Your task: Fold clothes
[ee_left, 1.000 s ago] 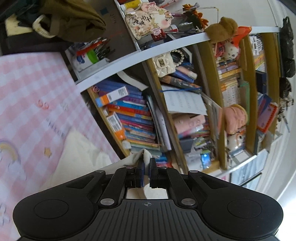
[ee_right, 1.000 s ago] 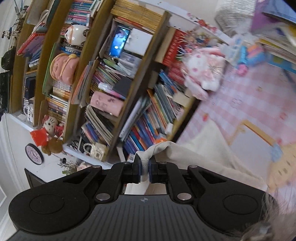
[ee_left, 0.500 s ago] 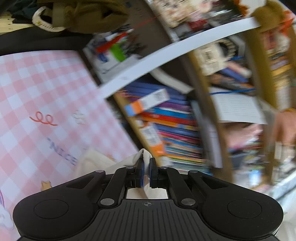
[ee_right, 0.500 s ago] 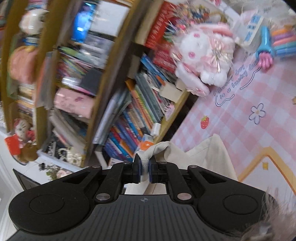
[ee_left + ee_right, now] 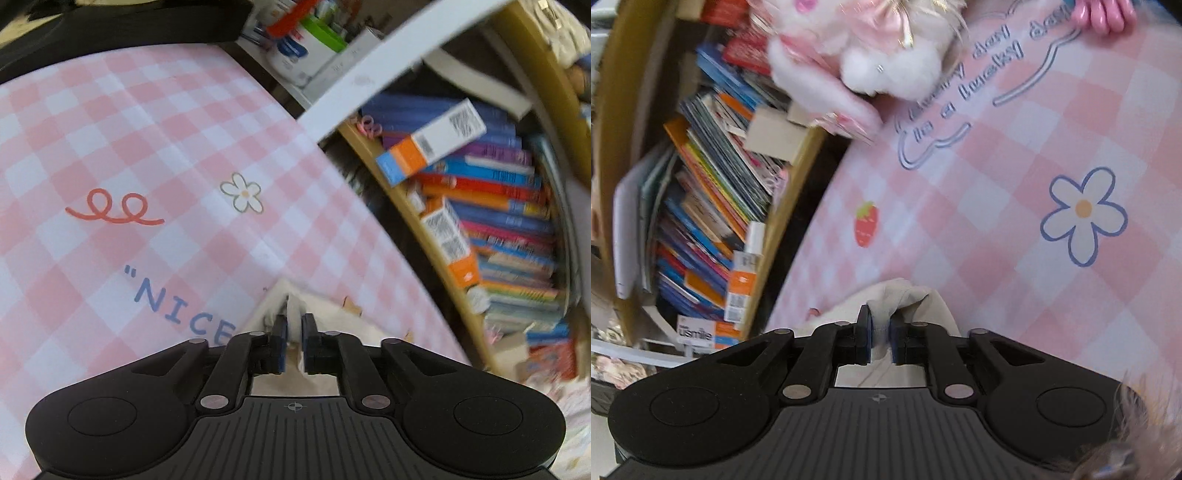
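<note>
A cream garment lies on the pink checked tablecloth, near the table's edge by the bookshelf. My left gripper points down at it. Its jaws are opening: a thin cloth edge stands in the gap and the pads no longer press it. In the right wrist view another bunched corner of the cream garment rests on the tablecloth. My right gripper is opening too, though a fold of cloth still fills the narrow gap between its pads.
A bookshelf packed with books runs close behind the table edge and also shows in the right wrist view. A white and pink plush toy sits at the table's far side. A container of pens stands beyond the far corner.
Both grippers came down from in front of the bookshelf to the tablecloth, carrying the cloth corners. The garment now rests on the table, and both pairs of jaws stand slightly wider.
</note>
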`<state>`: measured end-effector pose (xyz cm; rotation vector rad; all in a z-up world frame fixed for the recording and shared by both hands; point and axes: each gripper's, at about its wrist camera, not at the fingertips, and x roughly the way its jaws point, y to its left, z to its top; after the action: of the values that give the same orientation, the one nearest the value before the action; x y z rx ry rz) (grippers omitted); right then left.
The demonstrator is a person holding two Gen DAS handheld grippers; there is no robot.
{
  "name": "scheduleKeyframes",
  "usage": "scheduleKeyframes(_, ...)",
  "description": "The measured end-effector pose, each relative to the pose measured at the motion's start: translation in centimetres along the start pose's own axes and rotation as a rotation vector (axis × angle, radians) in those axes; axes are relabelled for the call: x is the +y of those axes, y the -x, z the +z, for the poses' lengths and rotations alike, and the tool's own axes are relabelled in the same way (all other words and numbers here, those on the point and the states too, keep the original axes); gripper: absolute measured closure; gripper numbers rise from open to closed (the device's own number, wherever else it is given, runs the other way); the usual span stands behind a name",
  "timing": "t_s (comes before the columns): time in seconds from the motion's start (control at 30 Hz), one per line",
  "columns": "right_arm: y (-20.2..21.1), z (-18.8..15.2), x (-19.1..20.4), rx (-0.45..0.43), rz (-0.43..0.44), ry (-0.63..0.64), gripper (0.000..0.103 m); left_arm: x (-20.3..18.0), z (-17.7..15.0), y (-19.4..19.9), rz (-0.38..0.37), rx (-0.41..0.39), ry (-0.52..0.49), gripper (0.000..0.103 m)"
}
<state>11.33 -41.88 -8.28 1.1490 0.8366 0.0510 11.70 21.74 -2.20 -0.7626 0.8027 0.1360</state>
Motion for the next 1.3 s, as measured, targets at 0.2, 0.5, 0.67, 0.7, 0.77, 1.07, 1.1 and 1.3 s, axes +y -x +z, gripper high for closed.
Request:
scheduleKeyframes(0.2, 1.4, 0.1, 1.6, 0.009, 0.022, 0.137, 0.05, -5.1, -3.9, 3.1, 0.085, -0.111, -0.342, 0.065)
scheduleKeyframes(0.5, 0.2, -4.4, 5.9, 0.118, -0.084, 0.584, 0.046, -12.2, -14.1, -1.1, -0.025, 0.138, -0.733, 0.065)
scheduleKeyframes(0.67, -2.1, -5.1, 7.6, 0.143, -0.084, 0.663, 0.043, -14.2, -14.9, -4.2, -0.016, 0.22, -0.794, 0.065)
scheduleKeyframes(0.7, -2.5, -4.9, 8.1, 0.138, -0.076, 0.677, 0.043, -14.6, -14.2, -4.8, -0.013, 0.213, -0.799, 0.065)
scheduleKeyframes(0.77, -3.4, -4.1, 9.5, 0.101, -0.064, 0.705, 0.046, -15.4, -12.5, -5.7, -0.007, 0.191, -0.793, 0.063)
scheduleKeyframes(1.07, 0.6, -2.7, 12.0, -0.117, -0.023, 0.759, 0.044, -14.3, -8.7, -2.9, -0.021, 0.044, -0.597, 0.064)
scheduleKeyframes(1.1, 1.2, -3.5, 11.7, -0.109, -0.034, 0.795, 0.044, -14.4, -10.0, -2.6, -0.023, 0.071, -0.648, 0.064)
scheduleKeyframes(1.3, 1.6, -8.9, 10.2, -0.025, -0.196, 1.057, 0.045, -14.4, -16.3, -2.8, -0.009, 0.211, -0.799, 0.064)
